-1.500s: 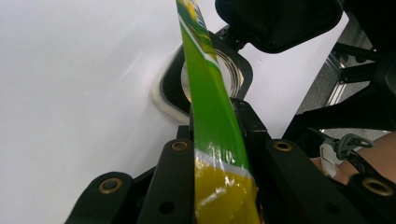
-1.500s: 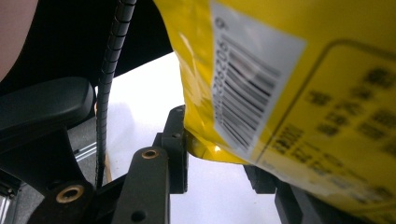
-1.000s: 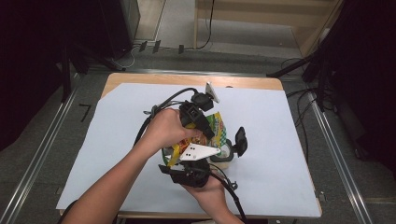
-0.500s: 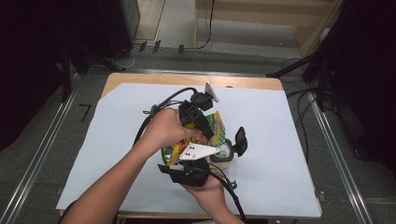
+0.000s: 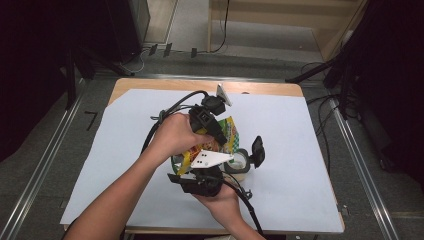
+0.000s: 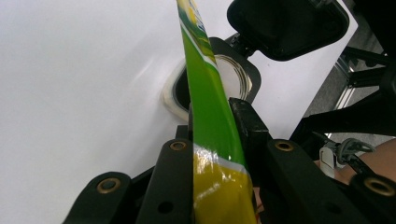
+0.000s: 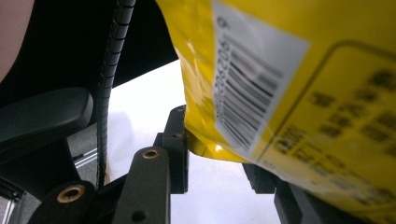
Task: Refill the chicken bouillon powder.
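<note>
A yellow and green snack bag (image 5: 230, 132) is held up over the middle of the table between both grippers. My left gripper (image 5: 216, 136) comes at it from the far side; in the left gripper view its jaws (image 6: 215, 110) pinch the bag's thin green edge (image 6: 205, 88). My right gripper (image 5: 201, 159), with a white three-cornered plate on top, reaches in from the near side. In the right gripper view the bag's yellow barcode corner (image 7: 280, 93) sits between the jaws (image 7: 217, 149), with the left pad against it and the right pad partly hidden behind it.
Below the bag a small round white-rimmed container (image 5: 241, 161) sits on the white sheet (image 5: 310, 130), with a black flap (image 5: 257, 149) standing up beside it. Black cables trail from both grippers. The table's wooden edge (image 5: 250, 86) shows at the back.
</note>
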